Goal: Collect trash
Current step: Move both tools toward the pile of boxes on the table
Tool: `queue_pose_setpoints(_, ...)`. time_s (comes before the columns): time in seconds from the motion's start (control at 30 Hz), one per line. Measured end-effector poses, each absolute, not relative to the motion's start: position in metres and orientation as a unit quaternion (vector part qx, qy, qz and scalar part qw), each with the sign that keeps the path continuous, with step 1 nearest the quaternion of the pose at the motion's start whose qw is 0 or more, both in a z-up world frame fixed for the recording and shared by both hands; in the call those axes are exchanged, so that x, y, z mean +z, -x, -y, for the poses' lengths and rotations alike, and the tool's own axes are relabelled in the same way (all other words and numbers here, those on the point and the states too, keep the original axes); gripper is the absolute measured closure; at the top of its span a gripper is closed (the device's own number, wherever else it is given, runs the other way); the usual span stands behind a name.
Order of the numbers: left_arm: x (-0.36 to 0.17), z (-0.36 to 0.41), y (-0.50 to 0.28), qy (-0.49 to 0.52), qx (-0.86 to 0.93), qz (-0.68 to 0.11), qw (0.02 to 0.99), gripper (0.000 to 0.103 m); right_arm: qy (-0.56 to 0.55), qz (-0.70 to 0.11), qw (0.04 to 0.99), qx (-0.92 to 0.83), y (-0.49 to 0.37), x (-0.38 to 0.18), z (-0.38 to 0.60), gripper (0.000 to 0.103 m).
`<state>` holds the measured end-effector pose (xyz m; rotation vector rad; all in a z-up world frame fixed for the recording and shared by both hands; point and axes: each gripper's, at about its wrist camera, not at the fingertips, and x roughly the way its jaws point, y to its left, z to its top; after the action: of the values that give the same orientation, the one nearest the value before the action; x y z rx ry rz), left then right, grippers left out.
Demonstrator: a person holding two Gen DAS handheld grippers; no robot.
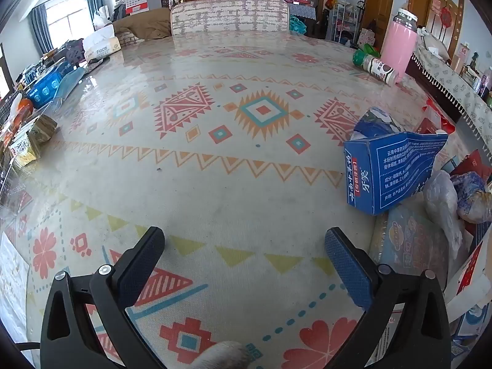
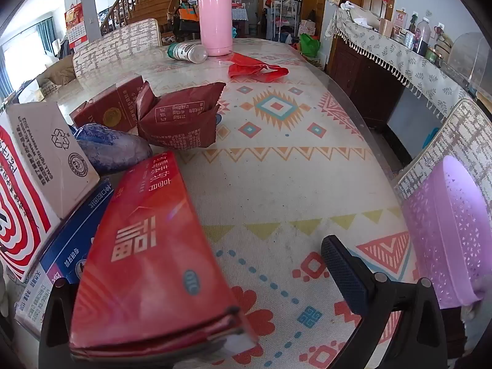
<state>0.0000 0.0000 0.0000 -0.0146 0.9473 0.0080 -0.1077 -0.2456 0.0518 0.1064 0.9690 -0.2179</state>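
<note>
Your left claw [image 1: 244, 247] is spread wide with nothing between the fingers, hovering low over bare patterned cloth, so it looks free and waiting. Your right claw [image 2: 261, 264]: the right finger is clear and well apart from the flattened red carton [image 2: 147, 264], which covers the left finger; I can't tell whether the carton is pinched, resting on that finger or just lying in front, so treat the grip as unconfirmed. The trash sits in a heap left of that red carton: a blue box [image 2: 67, 246] under it, a white-and-red carton with a recycling mark [image 2: 40, 166] leaning on the pile, a crumpled blue-white bag [image 2: 110, 150] behind, then a dark red torn packet [image 2: 181, 120] and a dark red box [image 2: 107, 107] further back. A red plastic bag [image 2: 255, 69] lies beyond the packet, near the pink flask [image 2: 215, 21] and a tipped-over spice bottle [image 2: 187, 52]. The purple perforated basket [image 2: 446, 233] sits on a chair right of the red carton, off the surface [image 2: 276, 184] edge; my guess is that's the bin, hence the heap staged on this side. The left view shows a blue toothpaste box [image 1: 390, 172] at the heap's near edge. The surface has a glossy cover over the ethnic-print cloth; the room is a cluttered living area with stairs behind the flask and a sideboard to the right.
</note>
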Motion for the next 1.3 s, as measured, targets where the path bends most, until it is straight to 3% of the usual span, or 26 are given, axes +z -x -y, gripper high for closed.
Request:
queue_pose_setpoints(1.0, 0.003, -0.010, 0.001, 0.014, -0.003, -0.462, 0.887, 0.000, -0.051, -0.465, 0.878, -0.103, 0.107, 0.050, 0.246, 0.000)
queue_pose_setpoints(1.13, 0.013, -0.015, 0.018, 0.056, -0.017, -0.446, 0.893, 0.000, -0.051, -0.471, 0.875, -0.093, 0.107, 0.048, 0.247, 0.000)
queue_pose_setpoints(1.3, 0.049, -0.020, 0.066, 0.036, -0.016, -0.396, 0.918, 0.000, -0.046, -0.487, 0.868, -0.083, 0.103, 0.050, 0.250, 0.000)
